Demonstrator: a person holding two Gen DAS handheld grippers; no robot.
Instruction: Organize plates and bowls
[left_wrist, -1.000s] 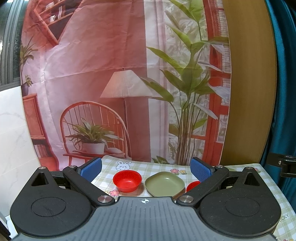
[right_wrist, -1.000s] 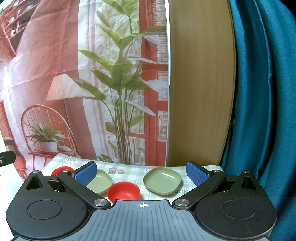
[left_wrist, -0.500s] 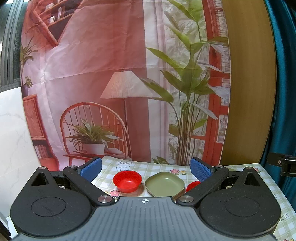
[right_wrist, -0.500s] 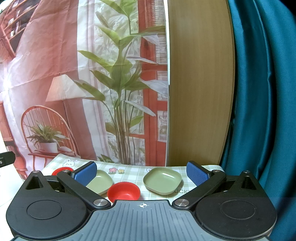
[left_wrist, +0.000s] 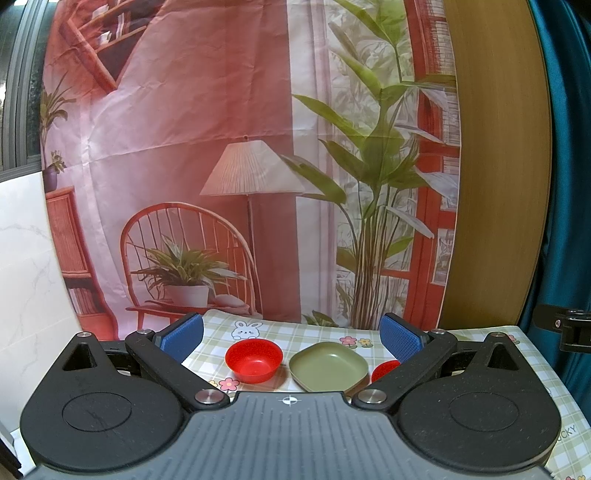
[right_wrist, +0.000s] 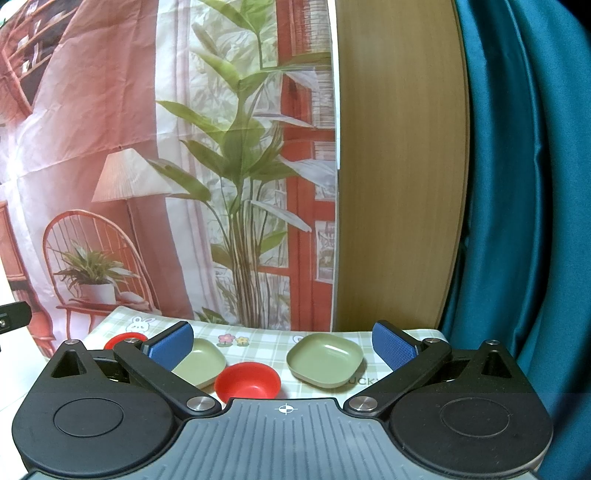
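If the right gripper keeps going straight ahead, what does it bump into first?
Probably the red bowl. It sits on the checked tablecloth right ahead of the right gripper, between its open jaws and nearest the camera. The green plate lies further right. Depth is hard to judge.

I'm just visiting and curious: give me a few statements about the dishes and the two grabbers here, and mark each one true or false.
1. Both grippers are open and hold nothing. True: the left gripper and right gripper each have their blue pads spread wide.
2. The dishes sit on a plain white cloth. False: the tablecloth is green checked with flowers and bunnies.
3. There are two green plates on the table. True: the near green plate and the far green plate in the right wrist view.
4. A red bowl is stacked inside a green plate. False: the red bowl rests on the cloth between the plates.
5. The bowls are blue. False: they are red.
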